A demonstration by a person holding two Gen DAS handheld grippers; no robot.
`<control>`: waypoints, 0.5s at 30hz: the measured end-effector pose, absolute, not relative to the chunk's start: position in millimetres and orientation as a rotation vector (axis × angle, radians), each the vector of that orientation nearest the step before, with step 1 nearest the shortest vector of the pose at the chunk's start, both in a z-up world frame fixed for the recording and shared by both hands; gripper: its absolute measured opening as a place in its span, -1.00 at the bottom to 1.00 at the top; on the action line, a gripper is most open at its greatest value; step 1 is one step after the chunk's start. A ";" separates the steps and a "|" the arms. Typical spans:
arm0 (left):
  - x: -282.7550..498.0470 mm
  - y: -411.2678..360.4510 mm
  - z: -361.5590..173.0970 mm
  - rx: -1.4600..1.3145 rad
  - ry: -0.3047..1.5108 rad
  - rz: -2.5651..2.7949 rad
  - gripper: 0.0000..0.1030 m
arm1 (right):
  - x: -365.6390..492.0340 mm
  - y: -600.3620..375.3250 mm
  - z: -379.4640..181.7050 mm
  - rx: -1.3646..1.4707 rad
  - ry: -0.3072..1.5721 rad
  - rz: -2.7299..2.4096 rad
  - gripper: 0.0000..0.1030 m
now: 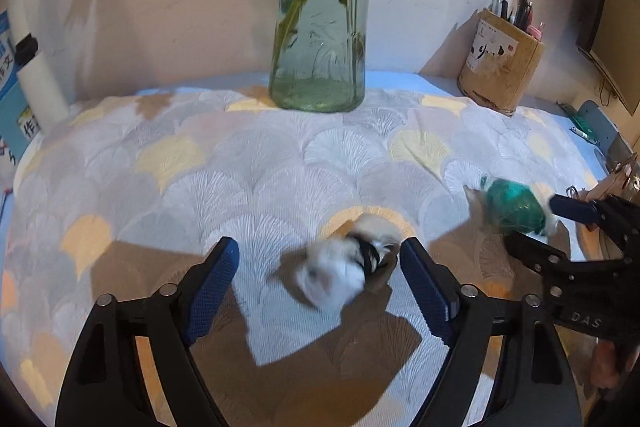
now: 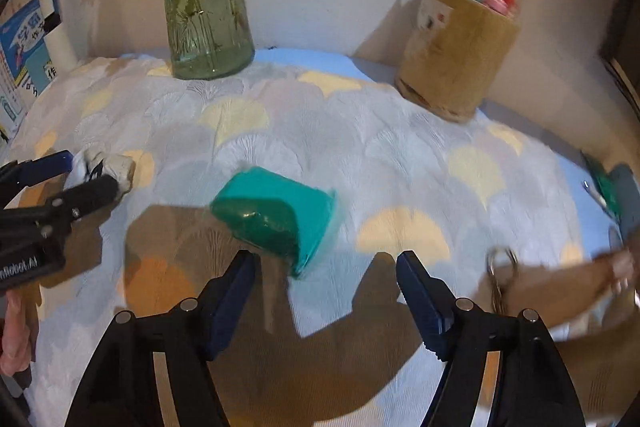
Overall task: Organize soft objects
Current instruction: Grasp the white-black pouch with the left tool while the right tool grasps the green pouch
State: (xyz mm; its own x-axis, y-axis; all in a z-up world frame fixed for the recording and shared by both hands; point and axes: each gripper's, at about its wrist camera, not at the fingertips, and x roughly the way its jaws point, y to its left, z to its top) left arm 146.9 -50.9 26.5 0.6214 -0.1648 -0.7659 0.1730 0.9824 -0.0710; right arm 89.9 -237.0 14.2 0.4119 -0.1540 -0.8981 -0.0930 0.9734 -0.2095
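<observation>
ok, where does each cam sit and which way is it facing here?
Left wrist: on the left gripper, looking forward over the patterned cloth at the blurred white-and-black soft toy between its open fingers; the right gripper shows at right.
Right wrist: on the right gripper, facing the teal soft pack ahead of its open fingers; the left gripper and a hand show at left.
Shared: both soft items, the clear glass vase of green stems, the brown pen holder, and the wall behind.

Glass vase (image 1: 320,27), pen holder (image 2: 456,55), scissors (image 2: 502,275) on tablecloth (image 1: 260,179).
</observation>
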 end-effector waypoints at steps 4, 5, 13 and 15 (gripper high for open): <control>151.7 -48.3 23.7 -0.012 0.896 -0.211 0.54 | 106.9 -241.6 7.3 -0.133 1.128 0.003 0.43; 151.5 -46.1 24.0 -0.026 0.894 -0.215 0.53 | 110.9 -239.8 6.0 -0.126 1.123 0.004 0.44; 143.9 -46.1 25.7 -0.054 0.869 -0.280 -0.09 | 105.8 -230.0 8.5 -0.138 1.102 -0.001 0.22; 139.6 -50.3 27.6 -0.032 0.853 -0.285 -0.19 | 105.7 -230.7 9.4 -0.136 1.086 -0.018 0.02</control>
State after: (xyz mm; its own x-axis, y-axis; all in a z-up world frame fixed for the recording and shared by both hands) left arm 139.6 -50.3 27.6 0.6219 -0.2606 -0.7385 0.2352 0.9616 -0.1412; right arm 105.7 -230.7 9.4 0.4670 -0.0815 -0.8805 -0.0518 0.9915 -0.1192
